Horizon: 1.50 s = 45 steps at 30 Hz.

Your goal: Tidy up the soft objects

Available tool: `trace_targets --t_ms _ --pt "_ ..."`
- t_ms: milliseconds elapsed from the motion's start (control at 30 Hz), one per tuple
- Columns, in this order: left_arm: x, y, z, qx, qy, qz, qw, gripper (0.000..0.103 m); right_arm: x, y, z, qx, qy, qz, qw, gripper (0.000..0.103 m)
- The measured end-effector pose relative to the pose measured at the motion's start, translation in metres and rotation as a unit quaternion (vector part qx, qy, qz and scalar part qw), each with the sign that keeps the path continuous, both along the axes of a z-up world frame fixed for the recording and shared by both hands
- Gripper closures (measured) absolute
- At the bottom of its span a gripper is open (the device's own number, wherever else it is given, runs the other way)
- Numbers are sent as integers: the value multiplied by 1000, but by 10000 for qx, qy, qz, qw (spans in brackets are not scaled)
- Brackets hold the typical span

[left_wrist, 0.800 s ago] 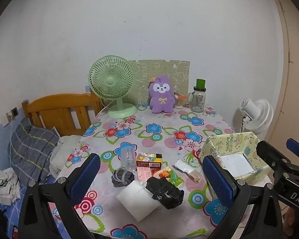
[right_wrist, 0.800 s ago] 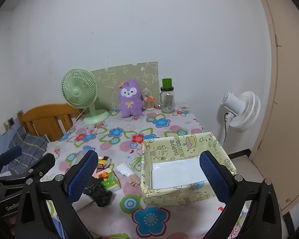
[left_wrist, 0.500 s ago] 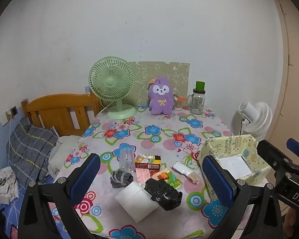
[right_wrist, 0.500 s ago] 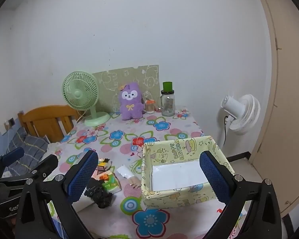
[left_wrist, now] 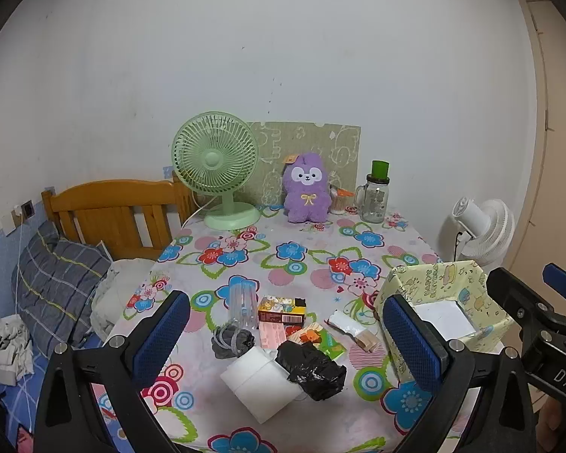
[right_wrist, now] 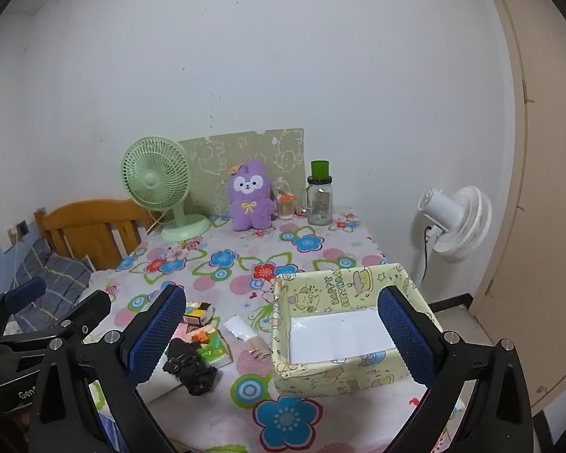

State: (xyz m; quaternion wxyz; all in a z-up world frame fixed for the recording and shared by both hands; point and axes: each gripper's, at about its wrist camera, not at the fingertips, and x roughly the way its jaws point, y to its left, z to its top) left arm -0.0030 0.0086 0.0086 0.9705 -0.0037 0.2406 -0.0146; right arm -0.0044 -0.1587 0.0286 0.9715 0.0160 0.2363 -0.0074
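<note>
Both sets of blue-padded fingers are spread wide with nothing in them: left gripper (left_wrist: 286, 339) hangs over the clutter, right gripper (right_wrist: 283, 336) over the yellow cartoon-print box (right_wrist: 313, 372). Between the left pads sit a crumpled black plastic bag (left_wrist: 311, 364), a white foam-looking block (left_wrist: 258, 381) touching it, and a bunched grey cloth (left_wrist: 231, 341) just beside, all on the floral tablecloth (left_wrist: 283, 253). Fluffy purple plush (left_wrist: 306, 188) sits upright at the far edge.

The box (right_wrist: 343, 336) sits right of the clutter pile (left_wrist: 283, 339); plush toy (left_wrist: 306, 188) stands behind.
</note>
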Motion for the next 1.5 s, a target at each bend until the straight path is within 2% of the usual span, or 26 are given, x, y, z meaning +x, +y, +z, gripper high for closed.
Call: trace_targets --t_ms 1500 --pt "-9 -15 -3 119 -51 -215 9997 0 -4 -2 1 48 -33 -59 10000 0"
